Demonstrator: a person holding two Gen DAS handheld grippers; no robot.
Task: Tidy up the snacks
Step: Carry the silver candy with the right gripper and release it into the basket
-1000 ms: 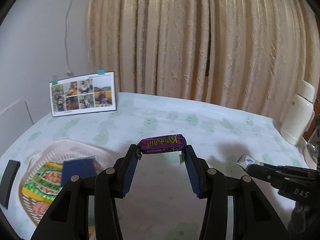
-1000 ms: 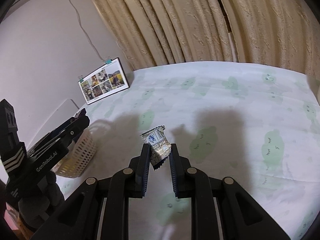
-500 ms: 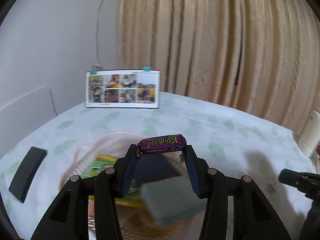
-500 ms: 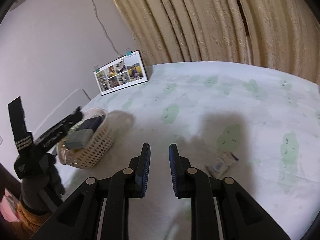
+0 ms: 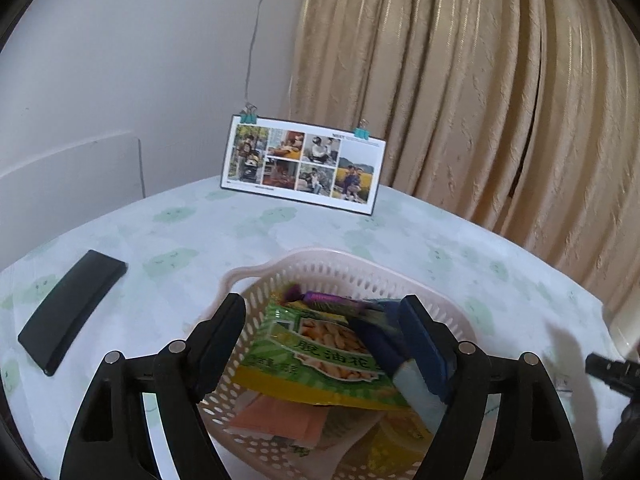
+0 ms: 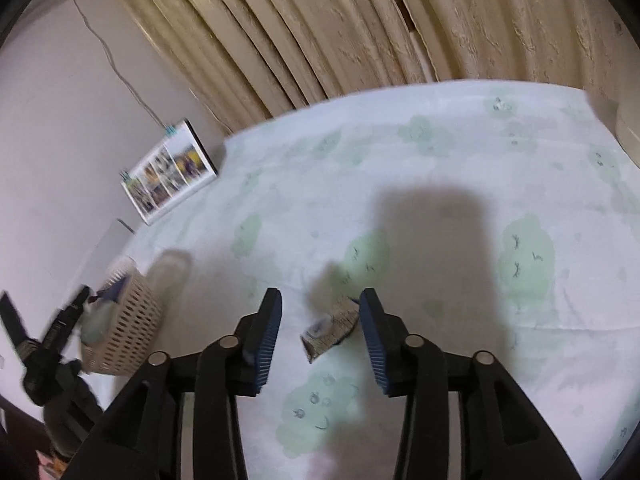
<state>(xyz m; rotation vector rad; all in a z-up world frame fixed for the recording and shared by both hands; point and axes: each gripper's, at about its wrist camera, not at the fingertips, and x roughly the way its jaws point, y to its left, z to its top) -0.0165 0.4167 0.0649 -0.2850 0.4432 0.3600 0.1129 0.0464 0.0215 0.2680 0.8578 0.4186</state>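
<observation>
Purple candy (image 5: pixel 332 300) lies in basket (image 5: pixel 320 266) on the table, atop the green bag (image 5: pixel 320 356). Left hand-held gripper (image 5: pixel 322 340) is spread, empty, above basket. Silver packet (image 6: pixel 330 330) lies on table between fingers of right hand-held gripper (image 6: pixel 320 332), also spread. Risk: thin packet may slip or skid if jaws close off-centre. Count: 1 basket, 1 candy, 1 green bag, 1 loose packet, approx. 3 more snacks in basket.

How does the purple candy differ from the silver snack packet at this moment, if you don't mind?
The purple candy lies in the basket; the silver snack packet lies on the tablecloth. The candy sits beyond the open left gripper; the packet sits between the open right gripper fingers. Neither is gripped.
</observation>
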